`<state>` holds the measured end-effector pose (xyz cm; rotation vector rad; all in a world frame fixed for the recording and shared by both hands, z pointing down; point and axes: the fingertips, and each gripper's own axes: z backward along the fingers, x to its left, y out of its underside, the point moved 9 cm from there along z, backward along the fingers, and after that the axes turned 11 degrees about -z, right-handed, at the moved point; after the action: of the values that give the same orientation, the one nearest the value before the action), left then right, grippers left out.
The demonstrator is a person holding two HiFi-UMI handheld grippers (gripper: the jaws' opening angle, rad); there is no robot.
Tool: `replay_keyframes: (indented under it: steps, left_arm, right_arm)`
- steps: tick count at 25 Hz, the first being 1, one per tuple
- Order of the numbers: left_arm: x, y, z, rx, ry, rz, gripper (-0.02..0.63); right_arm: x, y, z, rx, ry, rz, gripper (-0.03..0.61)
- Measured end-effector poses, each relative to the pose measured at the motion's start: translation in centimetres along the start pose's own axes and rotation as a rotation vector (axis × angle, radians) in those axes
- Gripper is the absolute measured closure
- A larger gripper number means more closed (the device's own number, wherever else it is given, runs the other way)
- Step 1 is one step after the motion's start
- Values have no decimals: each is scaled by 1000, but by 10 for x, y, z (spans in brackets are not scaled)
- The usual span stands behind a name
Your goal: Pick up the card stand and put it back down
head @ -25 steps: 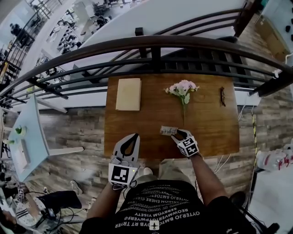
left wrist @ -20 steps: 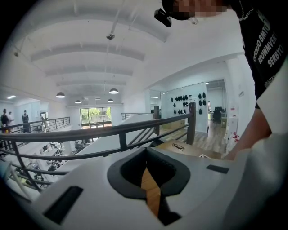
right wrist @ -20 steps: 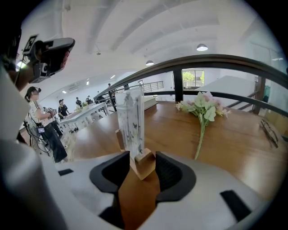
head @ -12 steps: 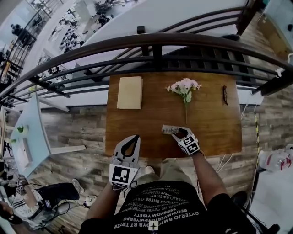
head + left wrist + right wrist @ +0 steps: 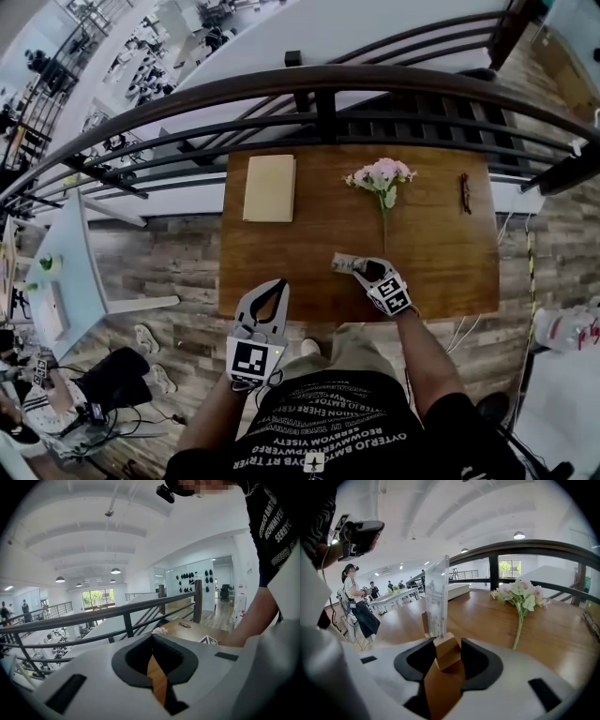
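Observation:
The card stand [image 5: 343, 263] is a small wooden block with a clear upright card holder [image 5: 437, 597]. It stands on the brown table [image 5: 441, 253] near the front edge. My right gripper [image 5: 364, 269] reaches it from the right. The jaws have just been closing and the wooden base sits between the pads, touched on both sides [image 5: 446, 644]. My left gripper [image 5: 278, 284] hovers at the table's front edge, left of the stand. Its fingers meet at the tip with nothing between them [image 5: 152, 648].
A pink flower bunch [image 5: 380, 178] [image 5: 520, 597] lies beyond the stand. A beige book [image 5: 269, 187] sits at the back left and a pair of glasses [image 5: 465, 192] at the back right. A dark railing [image 5: 319, 89] runs behind the table.
Both grippers and the card stand keep their places; only the head view has shifted slightly.

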<state>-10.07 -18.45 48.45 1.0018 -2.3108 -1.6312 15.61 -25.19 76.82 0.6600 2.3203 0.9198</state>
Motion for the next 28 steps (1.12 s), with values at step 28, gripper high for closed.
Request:
replay_keyframes:
  steps: [28]
  left_arm:
    - [2,4,14,3,5,-5,591]
  right_arm:
    - [9,5,27,-55,39,-74,414]
